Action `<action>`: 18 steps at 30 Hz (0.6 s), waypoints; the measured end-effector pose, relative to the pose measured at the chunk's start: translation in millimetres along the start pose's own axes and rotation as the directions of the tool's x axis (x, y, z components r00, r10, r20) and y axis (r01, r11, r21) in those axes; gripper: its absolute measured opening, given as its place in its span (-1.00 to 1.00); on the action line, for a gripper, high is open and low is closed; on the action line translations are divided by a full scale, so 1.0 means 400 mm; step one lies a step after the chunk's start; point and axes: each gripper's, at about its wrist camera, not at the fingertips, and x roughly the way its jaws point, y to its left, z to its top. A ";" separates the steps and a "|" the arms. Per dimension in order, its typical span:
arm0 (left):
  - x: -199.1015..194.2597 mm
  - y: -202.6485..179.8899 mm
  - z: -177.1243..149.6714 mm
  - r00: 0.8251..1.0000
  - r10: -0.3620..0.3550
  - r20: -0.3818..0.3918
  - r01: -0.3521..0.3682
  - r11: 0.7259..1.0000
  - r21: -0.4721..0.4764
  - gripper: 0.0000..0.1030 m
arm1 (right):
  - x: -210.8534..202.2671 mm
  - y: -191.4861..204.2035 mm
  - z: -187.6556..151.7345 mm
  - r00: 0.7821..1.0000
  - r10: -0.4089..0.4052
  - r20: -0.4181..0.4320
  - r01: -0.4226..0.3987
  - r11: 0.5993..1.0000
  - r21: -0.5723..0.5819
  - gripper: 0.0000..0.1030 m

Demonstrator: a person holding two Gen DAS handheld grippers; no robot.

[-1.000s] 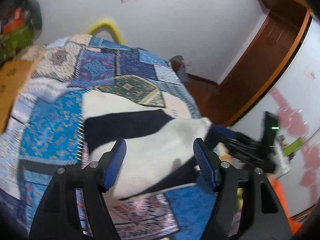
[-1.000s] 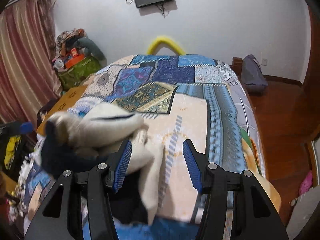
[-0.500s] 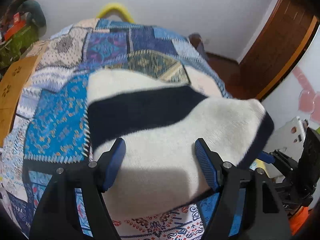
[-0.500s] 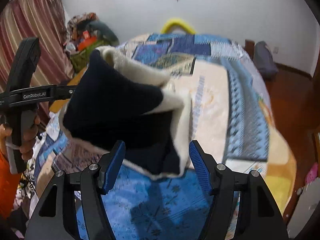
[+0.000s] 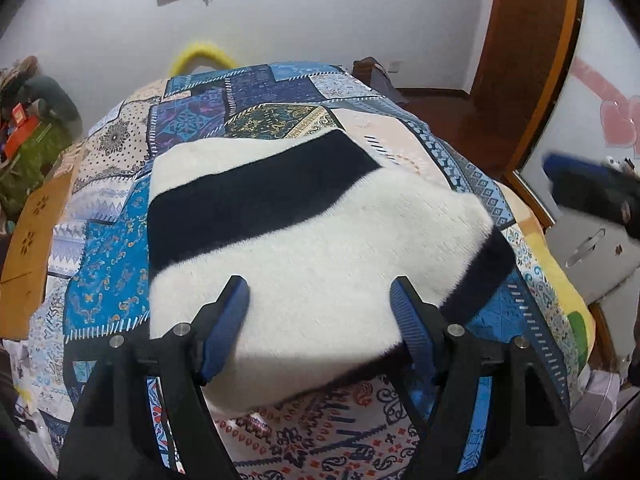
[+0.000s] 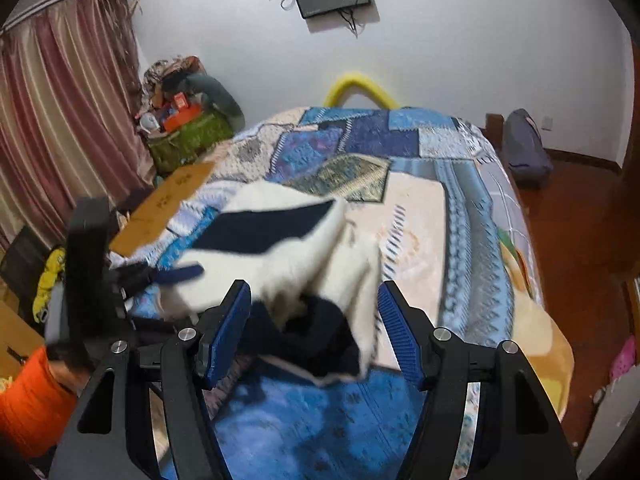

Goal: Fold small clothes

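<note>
A white fuzzy garment with navy stripes (image 5: 304, 240) lies folded on the patchwork bedspread (image 5: 104, 280). My left gripper (image 5: 320, 316) is open, its blue pads on either side of the garment's near edge, holding nothing. In the right wrist view the same garment (image 6: 288, 248) looks rumpled, with layered edges and a navy part at the near side. My right gripper (image 6: 314, 326) is open just before that near side. The left gripper also shows in the right wrist view (image 6: 176, 274), at the garment's left side.
A yellow curved bar (image 6: 360, 84) stands at the bed's far end. A wooden board (image 6: 168, 204) lies at the left bed edge. Piled bags (image 6: 188, 120) and a curtain (image 6: 60, 140) are at the left. A dark bag (image 6: 524, 148) sits on the wooden floor at the right.
The garment was lifted and folded over, then dropped onto the bed. Both grippers stayed open. The right gripper has drawn back to the right of the garment.
</note>
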 end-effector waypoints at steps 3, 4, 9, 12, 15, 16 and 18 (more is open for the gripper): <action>-0.006 -0.006 -0.010 1.000 -0.008 0.009 0.007 1.000 0.017 0.39 | 0.055 0.025 0.000 1.000 0.005 -0.021 -0.005 1.000 -0.018 0.20; -0.011 -0.003 -0.012 1.000 -0.015 0.010 0.015 1.000 0.016 0.39 | 0.084 0.028 -0.008 0.999 -0.006 -0.045 0.006 1.000 -0.016 0.20; -0.058 0.050 -0.007 0.996 -0.089 0.026 0.090 0.995 -0.038 0.39 | 0.187 0.005 -0.084 0.982 -0.043 -0.182 0.041 0.999 -0.018 0.10; -0.089 0.105 0.000 0.995 -0.089 0.045 0.092 0.994 -0.067 0.39 | 0.181 -0.006 -0.104 0.979 -0.040 -0.198 0.038 0.999 -0.014 0.11; -0.107 0.163 0.009 0.996 -0.071 0.054 0.076 0.994 -0.085 0.39 | 0.121 0.012 -0.067 0.989 -0.052 -0.138 0.045 0.997 -0.058 0.11; -0.111 0.185 0.016 0.996 -0.066 0.057 0.071 0.994 -0.086 0.39 | 0.109 0.020 -0.052 0.991 -0.050 -0.120 0.042 0.997 -0.071 0.11; -0.117 0.212 0.025 0.996 -0.057 0.068 0.063 0.994 -0.090 0.39 | 0.084 0.045 -0.014 0.996 -0.036 -0.076 0.028 0.994 -0.102 0.11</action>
